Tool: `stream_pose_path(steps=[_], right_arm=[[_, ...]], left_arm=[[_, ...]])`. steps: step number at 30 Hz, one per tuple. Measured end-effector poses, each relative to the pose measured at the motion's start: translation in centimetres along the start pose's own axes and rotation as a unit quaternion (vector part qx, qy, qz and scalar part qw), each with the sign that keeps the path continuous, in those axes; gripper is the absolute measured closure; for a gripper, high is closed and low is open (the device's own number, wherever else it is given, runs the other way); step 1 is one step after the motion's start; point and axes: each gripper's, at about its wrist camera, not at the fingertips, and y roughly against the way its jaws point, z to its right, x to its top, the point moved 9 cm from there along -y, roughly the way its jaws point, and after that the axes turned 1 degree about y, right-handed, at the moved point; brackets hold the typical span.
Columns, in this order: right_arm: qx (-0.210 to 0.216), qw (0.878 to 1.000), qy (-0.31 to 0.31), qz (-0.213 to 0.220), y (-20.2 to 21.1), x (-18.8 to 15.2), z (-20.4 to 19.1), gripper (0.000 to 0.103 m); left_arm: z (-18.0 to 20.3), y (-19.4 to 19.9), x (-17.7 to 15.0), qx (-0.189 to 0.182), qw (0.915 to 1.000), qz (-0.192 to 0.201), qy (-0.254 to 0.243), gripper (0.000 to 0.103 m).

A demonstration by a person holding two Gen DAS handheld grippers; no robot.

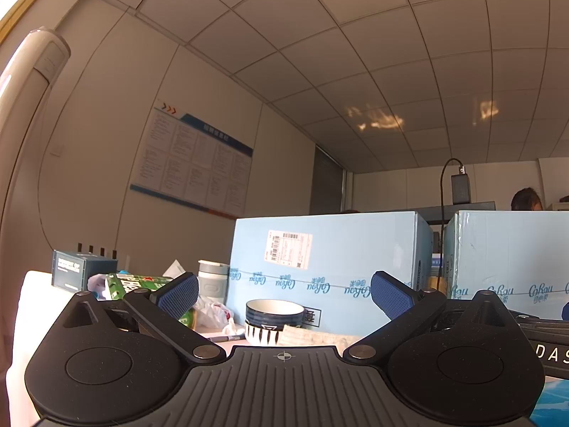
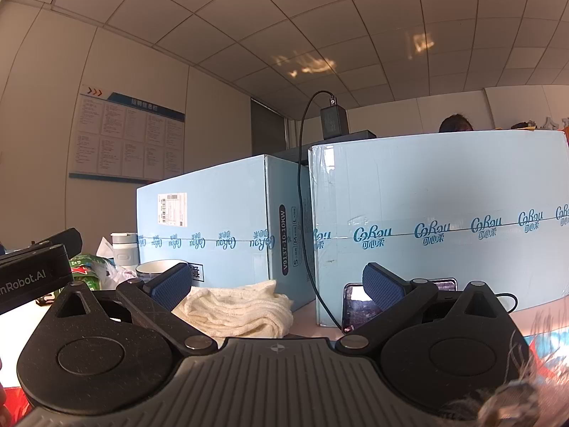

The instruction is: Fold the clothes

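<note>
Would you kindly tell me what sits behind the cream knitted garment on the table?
Directly behind the cream knitted garment stands a pale blue cardboard box, with a white bowl to its left. The garment hides the box's bottom edge.

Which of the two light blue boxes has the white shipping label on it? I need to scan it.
The left box, beside the grey cup. Its label sits at upper left; the right box shows only tape and printed logos.

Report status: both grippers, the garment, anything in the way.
Left gripper open, empty. Right gripper open, empty. Cream knit garment lies bunched ahead of the right gripper, ungripped. Blue cartons close behind; phone and stacked bowls nearby.
</note>
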Motion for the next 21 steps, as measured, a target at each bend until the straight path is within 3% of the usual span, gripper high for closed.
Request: stream_pose_path(steps=[21], right_arm=[[0.001,1.000,0.000,-0.002,-0.06,-0.03,0.09,0.000]], left_arm=[[0.19,-0.32,-0.03,-0.004,1.0000,-0.007,-0.001,0.000]])
